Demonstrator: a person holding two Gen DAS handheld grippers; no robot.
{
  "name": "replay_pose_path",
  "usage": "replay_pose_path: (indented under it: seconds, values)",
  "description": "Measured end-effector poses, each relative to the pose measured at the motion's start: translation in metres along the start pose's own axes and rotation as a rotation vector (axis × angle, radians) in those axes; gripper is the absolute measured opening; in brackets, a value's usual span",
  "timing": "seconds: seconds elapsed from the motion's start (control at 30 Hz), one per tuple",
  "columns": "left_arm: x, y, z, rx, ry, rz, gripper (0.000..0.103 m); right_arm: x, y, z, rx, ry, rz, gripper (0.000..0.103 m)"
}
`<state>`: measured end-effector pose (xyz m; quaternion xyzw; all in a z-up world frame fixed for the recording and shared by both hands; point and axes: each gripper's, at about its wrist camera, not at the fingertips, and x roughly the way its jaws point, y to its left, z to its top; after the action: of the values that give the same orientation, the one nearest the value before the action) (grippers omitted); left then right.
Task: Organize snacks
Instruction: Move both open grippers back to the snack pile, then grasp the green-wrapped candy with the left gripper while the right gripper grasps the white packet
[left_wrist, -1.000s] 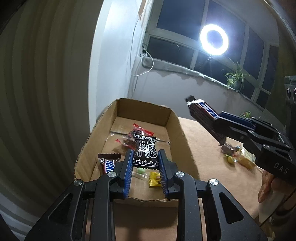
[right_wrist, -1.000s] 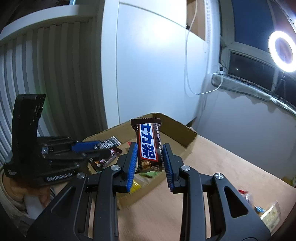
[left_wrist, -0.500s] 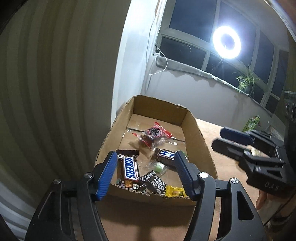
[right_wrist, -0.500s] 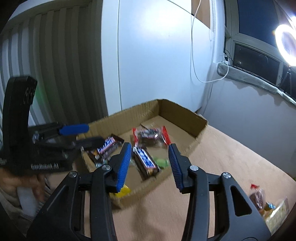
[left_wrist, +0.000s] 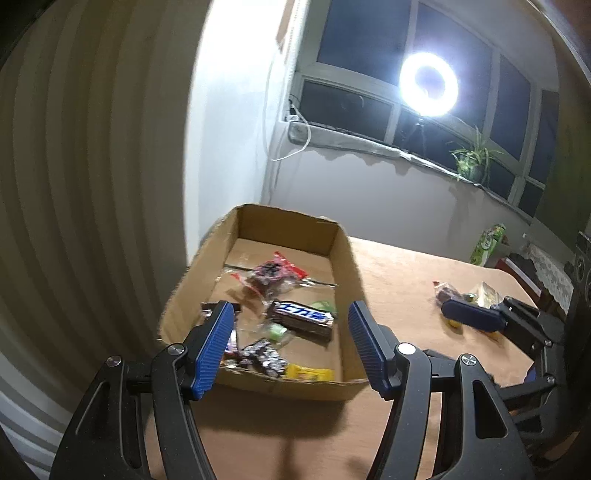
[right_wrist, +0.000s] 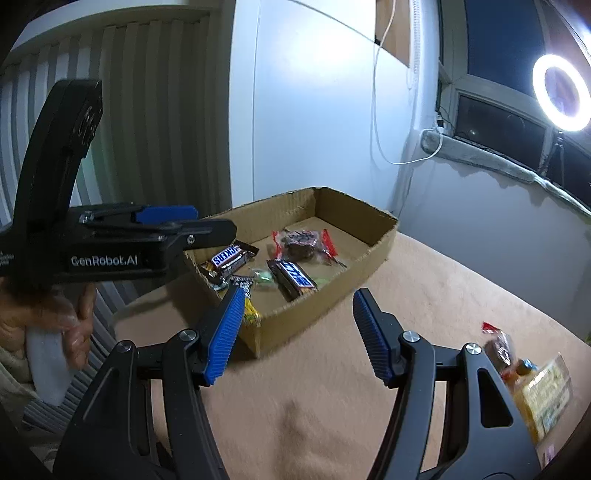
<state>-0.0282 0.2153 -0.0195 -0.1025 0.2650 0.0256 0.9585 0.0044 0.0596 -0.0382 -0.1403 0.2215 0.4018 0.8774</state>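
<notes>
Night-dark windows and a ring light back my tan counter. Both my grippers, left and right, spread empty. Snickers lies in the box; next, probably the loose snacks.

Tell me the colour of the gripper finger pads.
Blue, ribbed pads on black arms; clearest in the right wrist view.

A shallow open cardboard box sits at the table's far left and holds a Snickers bar, a second dark bar with blue lettering, a red-ended clear packet, a black patterned wrapper and a yellow candy. Well apart on the right, a few loose wrapped snacks lie on the bare tabletop.
</notes>
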Motion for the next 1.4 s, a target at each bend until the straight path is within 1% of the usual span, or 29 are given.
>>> replay_pose_path:
  seconds: [0.1, 0.3, 0.47, 0.6, 0.9, 1.03, 1.1, 1.13, 1.17, 1.3, 1.4]
  values:
    - [-0.002, -0.016, 0.001, 0.03, 0.001, -0.01, 0.068, -0.011, -0.008, -0.008, 0.02, -0.006, -0.02, 0.07]
    - [0.005, -0.054, 0.002, 0.099, 0.021, -0.047, 0.068, -0.039, -0.04, -0.033, 0.087, -0.005, -0.075, 0.07]
    - [0.015, -0.093, 0.001, 0.16, 0.048, -0.091, 0.068, -0.062, -0.078, -0.06, 0.161, 0.008, -0.145, 0.07]
    - [0.026, -0.123, -0.003, 0.203, 0.081, -0.136, 0.068, -0.083, -0.111, -0.085, 0.222, 0.023, -0.213, 0.071]
    - [0.06, -0.189, -0.019, 0.288, 0.183, -0.231, 0.069, -0.132, -0.187, -0.143, 0.378, 0.054, -0.372, 0.071]
    - [0.072, -0.207, -0.025, 0.314, 0.215, -0.238, 0.069, -0.147, -0.21, -0.16, 0.421, 0.076, -0.417, 0.072]
    - [0.078, -0.213, -0.026, 0.322, 0.228, -0.241, 0.069, -0.15, -0.217, -0.166, 0.437, 0.083, -0.424, 0.072]
    - [0.084, -0.217, -0.027, 0.329, 0.24, -0.241, 0.069, -0.151, -0.222, -0.169, 0.448, 0.087, -0.425, 0.074]
    - [0.087, -0.219, -0.028, 0.333, 0.25, -0.238, 0.069, -0.152, -0.227, -0.173, 0.458, 0.095, -0.426, 0.079]
    - [0.108, -0.227, -0.033, 0.349, 0.293, -0.225, 0.069, -0.146, -0.236, -0.179, 0.457, 0.131, -0.414, 0.08]
    - [0.126, -0.229, -0.037, 0.35, 0.331, -0.213, 0.069, -0.137, -0.239, -0.18, 0.44, 0.164, -0.422, 0.08]
